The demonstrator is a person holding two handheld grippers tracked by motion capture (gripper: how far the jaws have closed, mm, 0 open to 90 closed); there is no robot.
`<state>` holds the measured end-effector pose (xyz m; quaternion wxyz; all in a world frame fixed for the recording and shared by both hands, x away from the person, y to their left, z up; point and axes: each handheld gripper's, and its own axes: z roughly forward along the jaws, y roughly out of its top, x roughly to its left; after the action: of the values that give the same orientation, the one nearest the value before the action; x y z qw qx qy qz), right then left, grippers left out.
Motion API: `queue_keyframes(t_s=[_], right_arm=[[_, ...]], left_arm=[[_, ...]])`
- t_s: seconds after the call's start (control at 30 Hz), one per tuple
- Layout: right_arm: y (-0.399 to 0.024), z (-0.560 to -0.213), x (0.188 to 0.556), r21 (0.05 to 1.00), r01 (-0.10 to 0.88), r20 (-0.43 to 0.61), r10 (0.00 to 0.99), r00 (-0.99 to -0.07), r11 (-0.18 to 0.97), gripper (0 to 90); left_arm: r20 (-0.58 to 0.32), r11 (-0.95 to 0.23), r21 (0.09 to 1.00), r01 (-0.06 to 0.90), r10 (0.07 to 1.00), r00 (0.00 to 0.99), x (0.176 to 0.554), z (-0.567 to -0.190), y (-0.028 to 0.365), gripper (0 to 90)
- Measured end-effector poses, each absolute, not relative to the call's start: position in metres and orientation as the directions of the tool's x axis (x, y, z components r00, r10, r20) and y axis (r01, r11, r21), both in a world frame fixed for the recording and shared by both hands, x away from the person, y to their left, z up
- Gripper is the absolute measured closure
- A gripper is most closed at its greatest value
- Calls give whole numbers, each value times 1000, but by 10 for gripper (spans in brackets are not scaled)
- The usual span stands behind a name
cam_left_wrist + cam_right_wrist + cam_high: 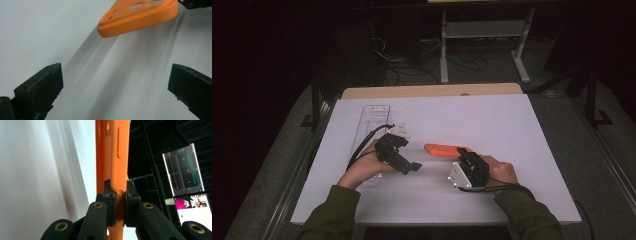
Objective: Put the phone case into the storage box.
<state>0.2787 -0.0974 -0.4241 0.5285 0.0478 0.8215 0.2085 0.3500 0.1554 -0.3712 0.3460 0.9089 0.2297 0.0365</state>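
The right tongs (119, 202) clamp the orange phone case (112, 157) by its edge; the left tongs (115, 85) gape wide, holding nothing.

White table top (492, 120) under bright light, room dark around it. White-legged stand (484, 35) at 12 o'clock, cables (402, 65) on grey floor. Lit screens (186, 170) at 3 o'clock.

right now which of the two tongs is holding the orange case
The right tongs: their jaws pinch the orange case by its edge. The left tongs stand open, short of it.
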Motion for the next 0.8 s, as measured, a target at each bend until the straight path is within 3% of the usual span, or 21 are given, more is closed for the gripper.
queue_keyframes(t_s=[0.53,0.8], right_arm=[[-104,-418,285,467,-81,-794,377,-478,881,810],[-107,-416,287,590,2,-690,504,-520,808,811]], left_arm=[[-107,-624,669,404,457,883,350,-371,156,0],[-120,-625,664,411,453,884,351,-371,156,0]])
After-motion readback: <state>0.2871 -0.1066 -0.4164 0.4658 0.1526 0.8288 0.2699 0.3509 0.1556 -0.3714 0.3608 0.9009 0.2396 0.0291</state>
